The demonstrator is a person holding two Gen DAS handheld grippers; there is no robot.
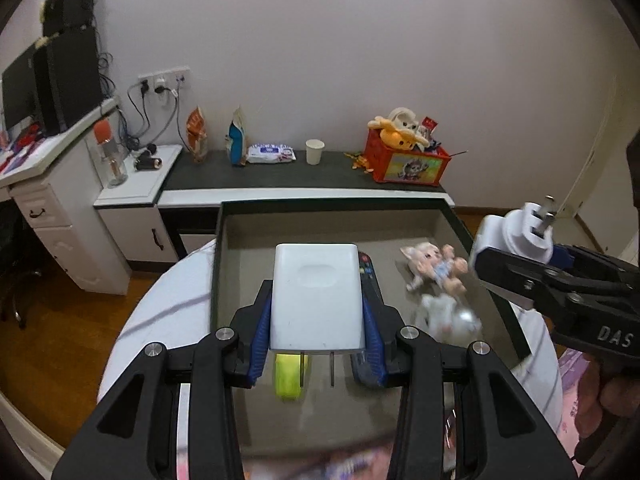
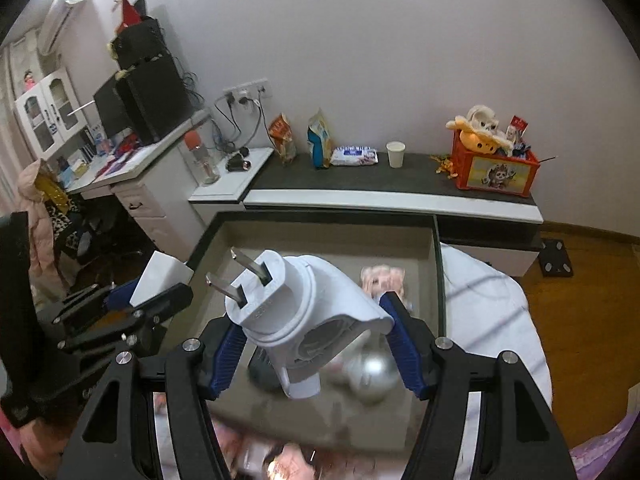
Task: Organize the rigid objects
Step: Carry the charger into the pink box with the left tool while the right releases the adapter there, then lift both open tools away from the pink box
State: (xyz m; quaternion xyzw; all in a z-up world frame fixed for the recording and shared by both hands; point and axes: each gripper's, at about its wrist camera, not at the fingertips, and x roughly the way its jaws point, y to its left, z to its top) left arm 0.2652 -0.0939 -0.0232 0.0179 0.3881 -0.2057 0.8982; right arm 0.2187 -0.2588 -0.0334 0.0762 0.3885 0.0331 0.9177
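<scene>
My left gripper [image 1: 316,320] is shut on a white rectangular charger block [image 1: 318,300], prongs pointing back toward the camera, held above the grey tray [image 1: 256,248]. My right gripper [image 2: 316,332] is shut on a white round two-prong plug adapter [image 2: 304,308], also above the tray; it shows in the left wrist view [image 1: 516,236] at the right. In the tray lie a small doll [image 1: 436,266], a white plush toy [image 1: 444,314], a silver ball [image 2: 374,368], a yellow tape roll [image 1: 290,376] and a dark remote [image 1: 370,276].
The tray rests on a white round table [image 2: 488,292]. Behind stands a low dark-topped cabinet [image 1: 280,174] with snack bags, a wipes pack [image 1: 272,154], a paper cup [image 1: 315,151] and a red toy crate [image 1: 408,160]. A desk with monitors stands at the left.
</scene>
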